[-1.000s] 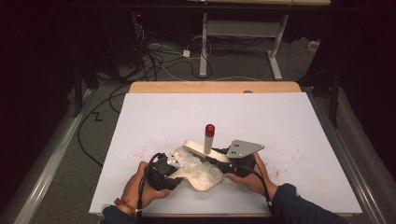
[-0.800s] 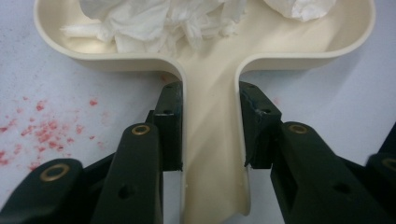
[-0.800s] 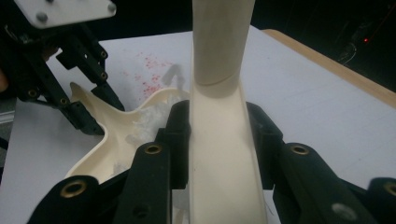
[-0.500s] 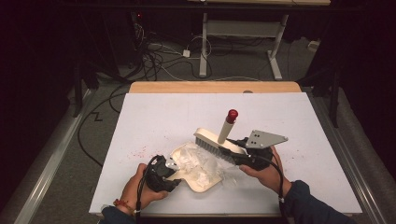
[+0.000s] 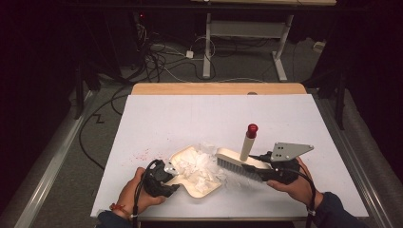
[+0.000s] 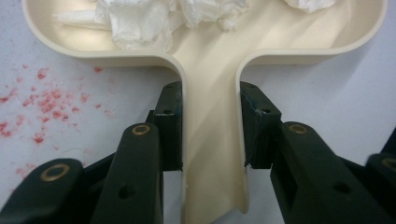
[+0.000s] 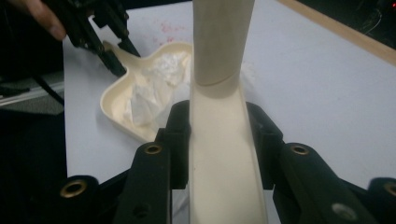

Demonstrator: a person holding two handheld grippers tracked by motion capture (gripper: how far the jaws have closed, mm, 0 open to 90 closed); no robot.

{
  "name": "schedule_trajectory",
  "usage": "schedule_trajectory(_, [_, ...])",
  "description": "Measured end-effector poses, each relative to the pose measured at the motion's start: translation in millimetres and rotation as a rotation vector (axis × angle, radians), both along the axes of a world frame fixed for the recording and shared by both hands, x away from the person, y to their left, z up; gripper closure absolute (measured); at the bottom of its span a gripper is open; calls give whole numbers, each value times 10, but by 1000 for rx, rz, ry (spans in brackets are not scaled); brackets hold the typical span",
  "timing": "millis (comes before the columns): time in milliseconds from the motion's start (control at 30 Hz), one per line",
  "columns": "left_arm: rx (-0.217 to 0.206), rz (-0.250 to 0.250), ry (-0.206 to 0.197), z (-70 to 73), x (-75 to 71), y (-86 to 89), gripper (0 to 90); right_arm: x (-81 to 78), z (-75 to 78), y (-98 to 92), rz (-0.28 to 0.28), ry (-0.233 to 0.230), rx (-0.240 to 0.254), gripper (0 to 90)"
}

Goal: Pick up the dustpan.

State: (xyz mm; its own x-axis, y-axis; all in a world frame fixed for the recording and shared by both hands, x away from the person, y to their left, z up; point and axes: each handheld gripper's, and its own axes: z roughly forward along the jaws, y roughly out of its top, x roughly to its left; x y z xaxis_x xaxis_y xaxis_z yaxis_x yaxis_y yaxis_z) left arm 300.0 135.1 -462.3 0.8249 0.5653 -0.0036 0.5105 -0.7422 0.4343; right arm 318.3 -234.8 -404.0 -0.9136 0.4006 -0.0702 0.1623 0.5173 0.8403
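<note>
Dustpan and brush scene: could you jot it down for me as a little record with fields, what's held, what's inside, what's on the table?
left tool: shut on the dustpan handle
right tool: shut on the brush, above the table
brush handle: cream, red tip, pointing up
dustpan contents: crumpled white paper
bristles: at the dustpan's right edge, by the paper
table: white sheet, red specks left of the dustpan
</note>
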Motion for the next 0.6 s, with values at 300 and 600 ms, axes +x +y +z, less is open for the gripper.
schedule_trajectory(300, [16, -19, 19, -29, -16, 40, 631, -209, 108, -443, 16, 18, -16, 683])
schedule_trajectory(600, [37, -49, 26, -20, -26, -9, 631, -342, -159, -656, 25, 113, -59, 683])
